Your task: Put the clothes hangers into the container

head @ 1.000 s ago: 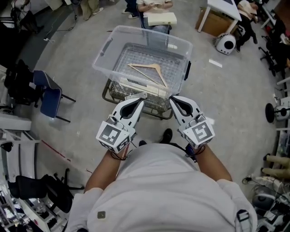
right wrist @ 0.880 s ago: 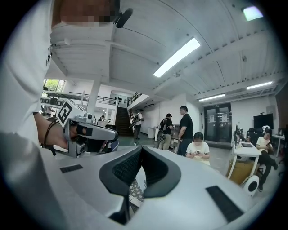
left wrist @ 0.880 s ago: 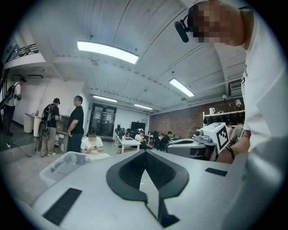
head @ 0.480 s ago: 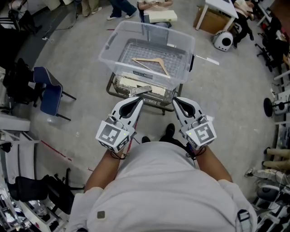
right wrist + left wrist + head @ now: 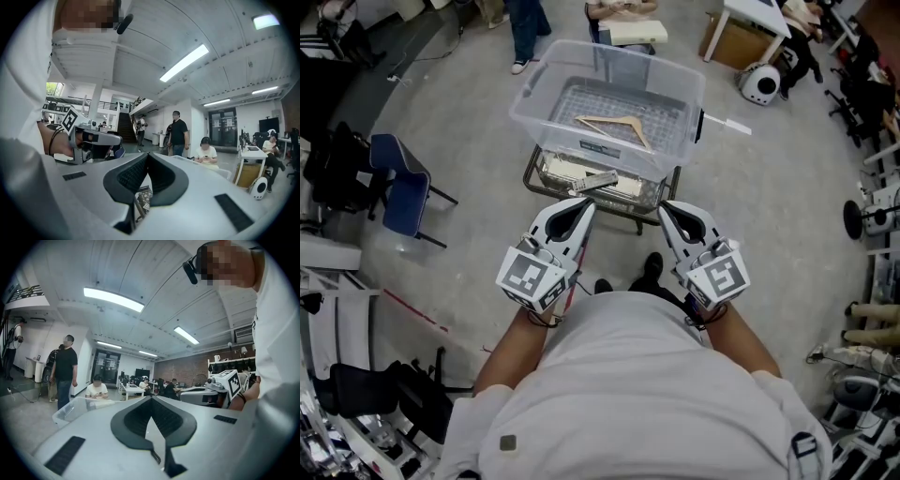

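Note:
A clear plastic container (image 5: 528, 105) stands on a wire cart (image 5: 546, 182) ahead of me. One wooden hanger (image 5: 614, 125) lies flat on its bottom. Both grippers are held level near my body, short of the cart and pointing at it. My left gripper (image 5: 584, 204) is shut and holds nothing; in the left gripper view its pads (image 5: 151, 399) meet at the tip, with the container (image 5: 75, 408) to the left. My right gripper (image 5: 667, 208) is also shut and holds nothing. In the right gripper view its tips (image 5: 147, 155) are together, and the cart's wire basket (image 5: 144, 197) shows beneath them.
A blue chair (image 5: 398, 197) stands left of the cart. Beyond the container a person (image 5: 619, 9) sits and another person (image 5: 525, 33) walks. A white table with a cardboard box (image 5: 745, 45) and a round white device (image 5: 766, 86) lie at the upper right.
Both grippers and I have drawn back from the cart, so the container now lies farther away and higher in the head view. A walking person has come in behind it.

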`<state>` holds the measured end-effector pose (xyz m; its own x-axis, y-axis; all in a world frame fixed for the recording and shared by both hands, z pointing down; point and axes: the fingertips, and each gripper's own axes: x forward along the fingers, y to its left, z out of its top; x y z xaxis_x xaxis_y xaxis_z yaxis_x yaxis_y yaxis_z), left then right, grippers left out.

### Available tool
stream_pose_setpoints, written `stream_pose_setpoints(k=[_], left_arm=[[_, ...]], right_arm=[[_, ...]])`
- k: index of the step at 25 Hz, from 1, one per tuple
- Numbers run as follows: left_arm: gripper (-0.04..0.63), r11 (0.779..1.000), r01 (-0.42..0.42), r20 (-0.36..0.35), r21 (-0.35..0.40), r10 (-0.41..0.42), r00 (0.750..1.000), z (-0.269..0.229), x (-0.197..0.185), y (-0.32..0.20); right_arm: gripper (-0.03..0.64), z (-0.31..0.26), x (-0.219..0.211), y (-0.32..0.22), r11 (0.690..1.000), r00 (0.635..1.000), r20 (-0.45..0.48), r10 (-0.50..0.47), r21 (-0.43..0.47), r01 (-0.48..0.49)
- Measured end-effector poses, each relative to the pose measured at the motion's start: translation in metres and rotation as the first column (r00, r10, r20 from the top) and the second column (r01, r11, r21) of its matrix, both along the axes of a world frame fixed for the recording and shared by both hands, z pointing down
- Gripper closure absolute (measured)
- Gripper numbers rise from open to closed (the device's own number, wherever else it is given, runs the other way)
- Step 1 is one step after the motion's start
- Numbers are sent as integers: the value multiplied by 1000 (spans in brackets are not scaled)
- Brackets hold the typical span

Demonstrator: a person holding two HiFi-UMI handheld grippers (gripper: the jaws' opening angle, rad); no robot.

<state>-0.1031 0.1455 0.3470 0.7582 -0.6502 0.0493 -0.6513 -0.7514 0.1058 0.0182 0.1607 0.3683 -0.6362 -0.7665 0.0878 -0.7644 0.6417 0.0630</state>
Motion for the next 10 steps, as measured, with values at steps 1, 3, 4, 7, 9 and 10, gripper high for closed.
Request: stream_pose_setpoints(k=[1,3,4,7,9,10], left_arm=[[578,1000,1,0,1,-1,1000,0,0,1],[578,1000,2,0,1,-2,1000,2,0,2],[578,1000,3,0,1,-3,1000,2,0,2],[578,1000,8,3,0,-8,1000,5,-2,5],[578,1000,10,4,-2,-10,1000,8,-4,8],[578,1000,10,3,-3,-10,1000,9,-4,9]], right_arm=[[598,0,0,0,1000,1000,4,-2,-3,2],[598,1,0,1,1000,1000,7,-5,-7,5],[598,1,0,2,1000,1000,6,-7,-7,7],[598,4,-2,5,1000,1000,8,-11,-8,11],[598,6,-3,8,1000,1000,10,-13,-11,13],[598,7,-4,10,1000,1000,10,-14,-11,14]])
